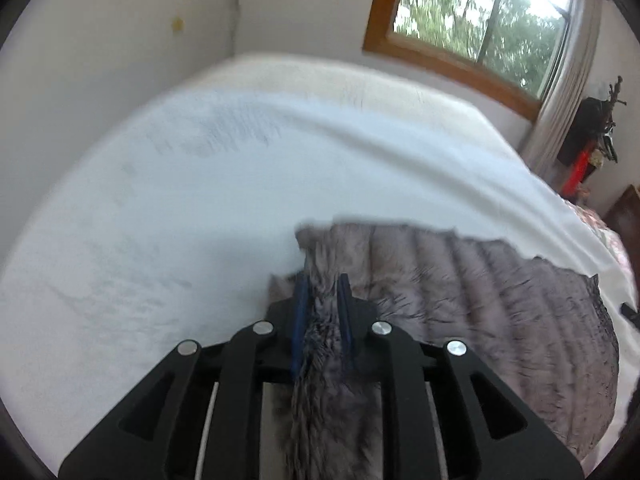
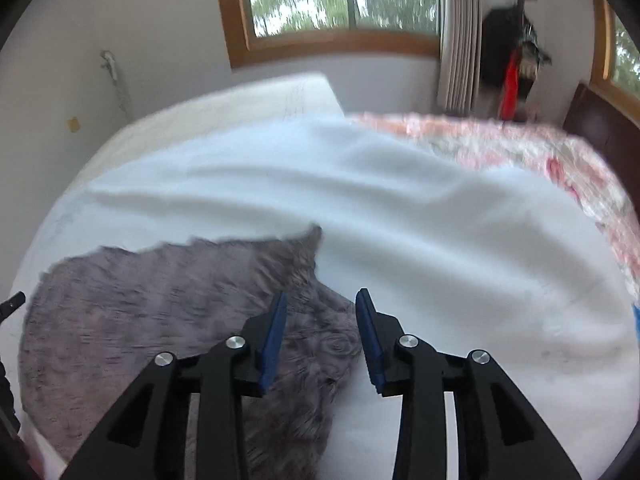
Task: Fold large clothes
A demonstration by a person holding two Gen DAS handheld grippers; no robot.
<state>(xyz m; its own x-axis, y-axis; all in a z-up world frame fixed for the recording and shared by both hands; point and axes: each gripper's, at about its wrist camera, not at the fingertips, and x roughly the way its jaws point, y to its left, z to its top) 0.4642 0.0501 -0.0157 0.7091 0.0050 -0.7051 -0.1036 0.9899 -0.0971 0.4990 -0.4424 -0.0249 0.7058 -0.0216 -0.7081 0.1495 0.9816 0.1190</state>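
Observation:
A grey fluffy garment lies spread on the white sheet of the bed. My left gripper is shut on the garment's left edge, a fold of grey fur pinched between the blue pads. In the right wrist view the same garment lies at lower left. My right gripper is open, its blue pads apart just above the garment's right edge, holding nothing.
A floral pink quilt covers the far right of the bed. A wood-framed window and curtain stand behind. A dark coat rack with red cloth is in the corner. White walls bound the left.

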